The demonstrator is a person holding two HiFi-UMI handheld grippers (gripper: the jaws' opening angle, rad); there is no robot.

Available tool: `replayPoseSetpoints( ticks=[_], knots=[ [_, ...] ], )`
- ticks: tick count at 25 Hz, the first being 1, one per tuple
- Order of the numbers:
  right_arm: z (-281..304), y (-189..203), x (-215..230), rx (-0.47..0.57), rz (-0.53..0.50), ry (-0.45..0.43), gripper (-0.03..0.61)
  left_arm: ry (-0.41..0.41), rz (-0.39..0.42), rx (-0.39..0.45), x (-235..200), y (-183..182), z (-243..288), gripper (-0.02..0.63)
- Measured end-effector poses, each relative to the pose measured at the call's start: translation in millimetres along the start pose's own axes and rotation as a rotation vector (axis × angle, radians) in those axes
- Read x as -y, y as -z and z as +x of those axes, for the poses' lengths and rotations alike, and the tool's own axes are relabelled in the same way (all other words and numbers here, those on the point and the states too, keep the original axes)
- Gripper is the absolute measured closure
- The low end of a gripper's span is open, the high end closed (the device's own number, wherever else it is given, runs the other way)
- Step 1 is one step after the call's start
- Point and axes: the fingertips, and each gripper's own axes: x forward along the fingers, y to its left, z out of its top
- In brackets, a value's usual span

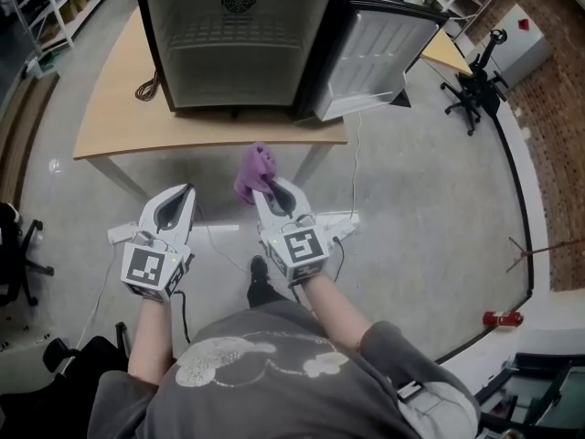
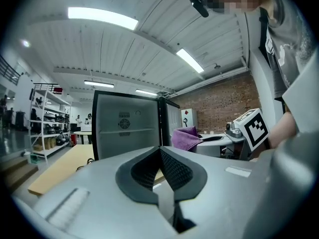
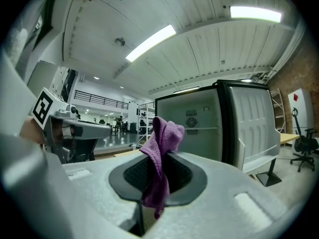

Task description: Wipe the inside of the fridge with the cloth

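A small black fridge stands on a wooden table, its door swung open to the right and its white inside bare. A purple cloth sticks up from my right gripper, which is shut on it, well short of the table's front edge. The cloth hangs pinched between the dark pads. My left gripper is beside it at the same height, jaws shut with nothing between them. The fridge and the cloth show in the left gripper view, the fridge in the right gripper view.
Grey concrete floor lies between me and the table. A white power strip and cables lie on the floor by my feet. A black office chair stands at the right, shelving at the far left, and a red object on the floor at right.
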Motion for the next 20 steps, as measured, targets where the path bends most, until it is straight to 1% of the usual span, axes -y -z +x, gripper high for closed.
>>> replayPoseSetpoints(
  ticks=[5, 9, 13, 17, 20],
  knots=[
    [40.9, -10.2, 41.7, 0.002, 0.01, -0.039, 0.54, -0.052, 0.009, 0.052, -24.7, -26.4, 51.7, 0.596],
    [67.8, -11.9, 65.3, 0.004, 0.016, -0.069, 0.54, -0.118, 0.013, 0.066, -44.4, -34.5, 78.7, 0.596],
    [90.6, -17.7, 77.8, 0.011, 0.005, -0.1, 0.54, -0.156, 0.014, 0.073, -56.0, -41.6, 97.5, 0.597],
    [106.5, -25.8, 84.3, 0.043, 0.025, -0.113, 0.54, -0.162, 0.02, 0.08, -62.3, -50.7, 110.5, 0.596],
    [118.9, -31.4, 84.4, 0.051, 0.014, -0.128, 0.54, -0.175, 0.024, 0.083, -73.9, -55.3, 118.1, 0.596]
  ],
)
